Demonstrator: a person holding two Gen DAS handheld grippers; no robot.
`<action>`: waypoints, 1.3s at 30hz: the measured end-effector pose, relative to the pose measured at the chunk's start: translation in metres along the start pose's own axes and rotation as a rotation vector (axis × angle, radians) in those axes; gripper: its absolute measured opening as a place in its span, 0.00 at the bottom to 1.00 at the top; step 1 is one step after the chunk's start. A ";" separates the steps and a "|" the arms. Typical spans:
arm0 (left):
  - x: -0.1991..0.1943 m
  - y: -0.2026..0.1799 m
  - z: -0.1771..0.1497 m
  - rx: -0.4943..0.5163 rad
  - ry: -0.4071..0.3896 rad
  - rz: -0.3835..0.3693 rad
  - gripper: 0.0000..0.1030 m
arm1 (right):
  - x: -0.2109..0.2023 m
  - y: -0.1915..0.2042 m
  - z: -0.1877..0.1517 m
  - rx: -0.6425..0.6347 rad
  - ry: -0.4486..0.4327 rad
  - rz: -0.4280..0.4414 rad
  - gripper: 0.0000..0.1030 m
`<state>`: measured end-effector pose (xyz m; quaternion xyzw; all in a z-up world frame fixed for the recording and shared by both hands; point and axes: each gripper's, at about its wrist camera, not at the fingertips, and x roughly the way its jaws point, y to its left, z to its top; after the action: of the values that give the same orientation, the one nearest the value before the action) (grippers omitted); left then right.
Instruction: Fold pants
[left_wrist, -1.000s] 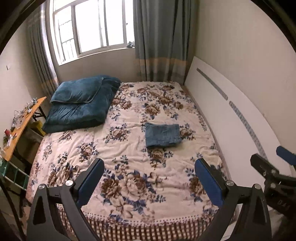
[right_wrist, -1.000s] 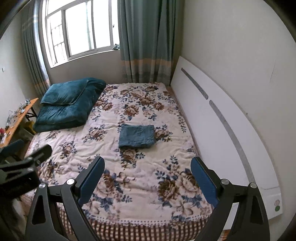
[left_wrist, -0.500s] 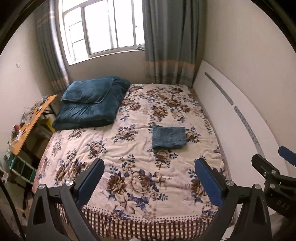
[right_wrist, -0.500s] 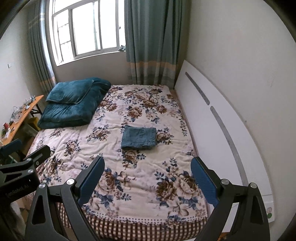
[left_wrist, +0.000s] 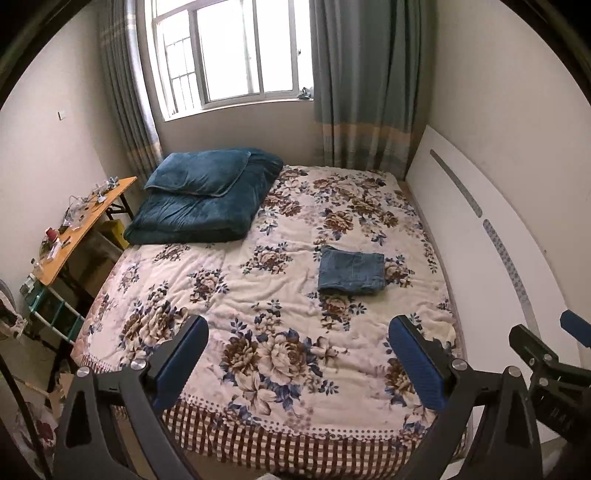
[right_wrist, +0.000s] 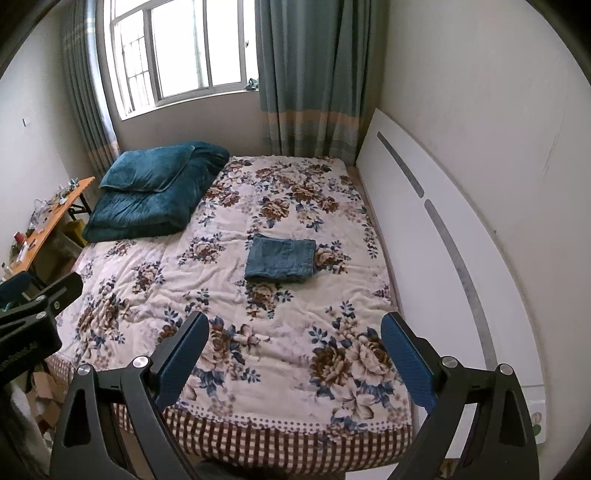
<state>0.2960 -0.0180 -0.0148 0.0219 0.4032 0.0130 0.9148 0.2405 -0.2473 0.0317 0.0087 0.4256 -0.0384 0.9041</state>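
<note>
Left wrist view: my left tongs (left_wrist: 297, 356) stand wide apart with nothing between the blue pads (left_wrist: 181, 363), held above the foot end of the bed (left_wrist: 258, 369). The pants (left_wrist: 351, 270), blue denim, lie folded into a compact rectangle on the floral blanket (left_wrist: 229, 273), right of the bed's centre and well apart from both tongs. A folded teal quilt (left_wrist: 199, 210) with a matching pillow (left_wrist: 195, 173) on top sits at the far left corner of the bed, below the window (left_wrist: 236, 55). A white headboard panel (left_wrist: 480, 240) leans along the wall on the right side. An orange table (left_wrist: 81, 225) with small clutter stands off the left side of the bed. My right tongs show partly at the lower right edge of this view.

Right wrist view: my right tongs (right_wrist: 293, 354) are likewise spread wide and empty, above the checked hem at the bed's foot. The pants (right_wrist: 280, 259) lie flat near mid-bed, edges squared, touching nothing but the blanket (right_wrist: 207, 280). My left tongs' black frame enters at the left edge.
</note>
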 end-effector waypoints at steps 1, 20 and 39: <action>-0.001 -0.001 -0.003 0.001 0.001 0.003 0.97 | 0.000 -0.002 -0.001 -0.001 0.003 -0.001 0.94; -0.011 -0.012 -0.020 0.030 -0.004 0.002 0.99 | -0.009 -0.002 -0.014 -0.010 -0.001 0.008 0.94; -0.016 -0.014 -0.024 0.028 -0.003 0.010 0.99 | -0.014 0.010 -0.018 -0.011 0.008 0.028 0.94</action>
<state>0.2673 -0.0315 -0.0199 0.0364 0.4016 0.0119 0.9150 0.2188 -0.2360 0.0311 0.0098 0.4292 -0.0232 0.9028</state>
